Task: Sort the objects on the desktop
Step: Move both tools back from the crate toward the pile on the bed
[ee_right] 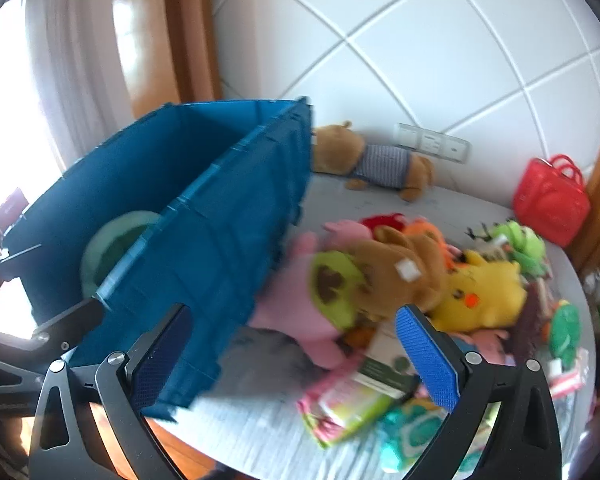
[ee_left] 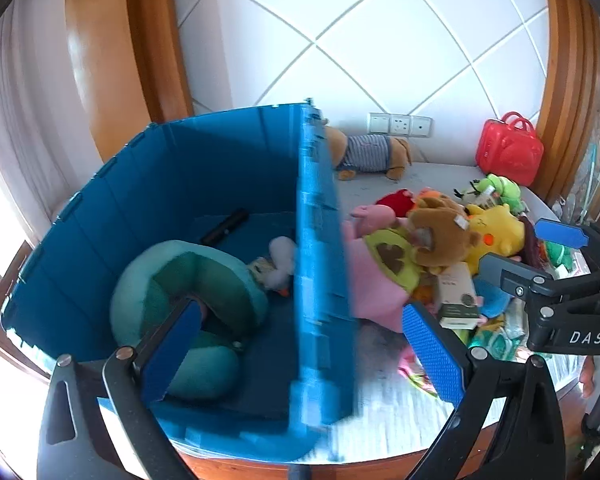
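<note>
1. the left gripper (ee_left: 300, 344) hangs over the blue crate (ee_left: 320, 240), its blue-padded fingers spread wide and holding nothing; one finger is inside the crate, the other outside its near wall.
2. only the left wrist view looks down into the crate: a green neck pillow (ee_left: 188, 312) fills the floor, with a small white plush (ee_left: 280, 260) beside it and a black stick-like item (ee_left: 226, 226) (too blurred to name) toward the far wall.
3. the right gripper (ee_right: 296, 356) stands open and empty above the table (ee_right: 260, 428), just outside the crate.
4. the right wrist view shows the unsorted heap more fully: a pink plush (ee_right: 300, 312), a brown bear (ee_right: 396, 276), a yellow pikachu plush (ee_right: 480, 296), and packets (ee_right: 348, 404) at the near edge.
5. both views catch a striped-shirt plush dog (ee_right: 380, 164) and a red toy case (ee_right: 552, 200) by the tiled wall.
</note>
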`<state>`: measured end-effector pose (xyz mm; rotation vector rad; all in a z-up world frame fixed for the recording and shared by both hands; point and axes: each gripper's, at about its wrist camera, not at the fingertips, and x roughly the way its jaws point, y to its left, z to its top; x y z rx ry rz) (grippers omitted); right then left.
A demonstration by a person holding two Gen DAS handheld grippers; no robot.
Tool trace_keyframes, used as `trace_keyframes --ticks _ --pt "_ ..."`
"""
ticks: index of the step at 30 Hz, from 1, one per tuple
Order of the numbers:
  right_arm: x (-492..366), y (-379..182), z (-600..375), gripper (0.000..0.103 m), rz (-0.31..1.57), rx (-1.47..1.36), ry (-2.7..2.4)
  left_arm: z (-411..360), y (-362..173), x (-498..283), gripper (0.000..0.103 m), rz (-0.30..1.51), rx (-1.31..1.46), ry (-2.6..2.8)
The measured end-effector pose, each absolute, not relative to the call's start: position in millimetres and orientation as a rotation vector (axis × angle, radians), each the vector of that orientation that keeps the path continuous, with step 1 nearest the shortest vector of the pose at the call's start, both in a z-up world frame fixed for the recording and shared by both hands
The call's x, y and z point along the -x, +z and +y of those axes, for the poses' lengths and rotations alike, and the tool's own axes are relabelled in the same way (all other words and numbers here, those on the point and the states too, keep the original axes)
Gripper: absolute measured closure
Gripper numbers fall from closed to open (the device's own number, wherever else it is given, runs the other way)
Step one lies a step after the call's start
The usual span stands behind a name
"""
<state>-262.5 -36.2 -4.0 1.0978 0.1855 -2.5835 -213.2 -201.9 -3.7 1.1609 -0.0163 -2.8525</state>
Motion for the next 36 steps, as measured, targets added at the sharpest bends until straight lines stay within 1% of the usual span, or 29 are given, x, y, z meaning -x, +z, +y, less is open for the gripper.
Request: trace_keyframes --ticks 8,13,16,22,24,26,27,28,34,36 --pt "246.0 -23.8 66.1 0.000 0.114 -1.173 -2.663 -114.5 -19.2 203.6 0.001 -0.054 -1.200 -2.906" --pt "247.0 -47.0 121.0 0.000 0.039 -1.249 -2.704 -72.2 -46.8 216.2 0.001 -0.049 -1.299 -2.936" --pt "250.6 -63.8 150.3 0.000 -0.016 -1.299 -2.738 -52.3 -67.2 228.1 0.001 -0.077 -1.359 -2.946" --pt "261.1 -99.4 205.2 0.000 -0.143 -1.417 -2.808 -25.3 -102.6 259.0 0.001 -0.081 -1.454 -2.956" --pt "264.5 -109.5 218.0 0.002 -0.161 -1.460 -2.831 -19.4 -114.0 271.0 0.001 -0.080 -1.490 -2.951" --pt "268.9 -121.8 228.2 0.014 -0.192 -1.513 -2.828 -14.3 -125.9 283.6 0.001 -0.088 -1.529 -2.938" --pt "271.3 -128.9 232.7 0.017 -0.208 -1.543 -2.823 -11.8 -131.9 289.9 0.001 -0.093 -1.549 -2.932" --pt "273.8 -137.0 236.9 0.022 -0.224 -1.573 -2.816 -9.1 -137.9 296.2 0.001 -0.097 -1.568 -2.924" --pt "290.4 -179.4 253.8 0.022 -0.320 -1.709 -2.738 7.3 -177.6 325.1 0.001 -0.137 -1.676 -2.837" --pt "296.8 -191.2 257.8 0.022 -0.349 -1.742 -2.710 10.8 -186.5 330.6 0.001 -0.125 -1.701 -2.821"
